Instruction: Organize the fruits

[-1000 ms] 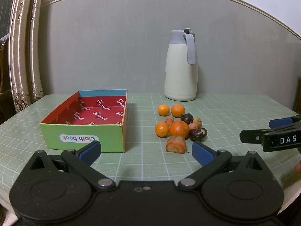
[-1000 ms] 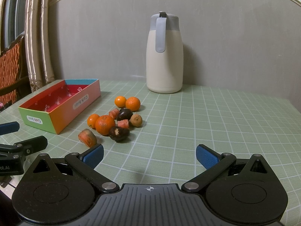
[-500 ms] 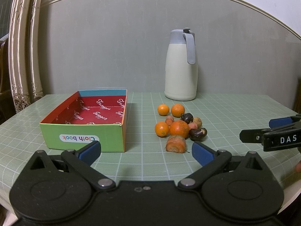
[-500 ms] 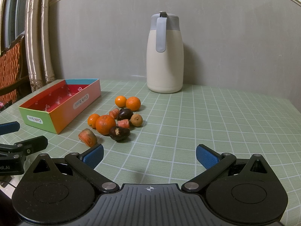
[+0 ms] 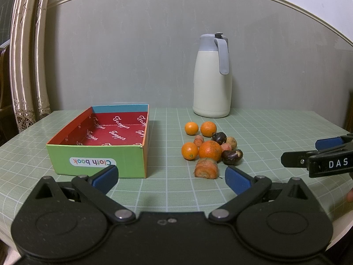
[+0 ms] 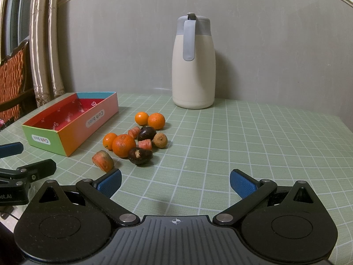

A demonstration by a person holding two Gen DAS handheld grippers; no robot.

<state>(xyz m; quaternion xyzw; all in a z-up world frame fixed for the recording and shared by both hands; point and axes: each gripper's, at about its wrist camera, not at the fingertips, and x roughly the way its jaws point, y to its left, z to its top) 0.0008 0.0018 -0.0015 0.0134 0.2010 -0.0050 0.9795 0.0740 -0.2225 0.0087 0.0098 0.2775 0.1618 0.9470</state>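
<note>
A pile of fruit lies on the green grid mat: several oranges, the largest (image 5: 210, 150) (image 6: 123, 145) in the middle, carrot pieces with one big chunk (image 5: 206, 168) (image 6: 103, 160) nearest me, two dark fruits (image 5: 232, 154) (image 6: 140, 153) and a small brown one (image 6: 160, 140). An open colourful "Cloth book" box (image 5: 99, 154) (image 6: 66, 128) stands left of the pile, red inside, nothing in it. My left gripper (image 5: 171, 175) is open and empty, just short of the box and the carrot chunk. My right gripper (image 6: 175, 182) is open and empty, right of the pile.
A cream thermos jug with a grey lid (image 5: 212, 79) (image 6: 193, 61) stands at the back by the grey wall. Curtains (image 6: 42, 44) and a woven chair (image 6: 11, 81) are at the left. The table edge curves off at the right (image 5: 331, 130).
</note>
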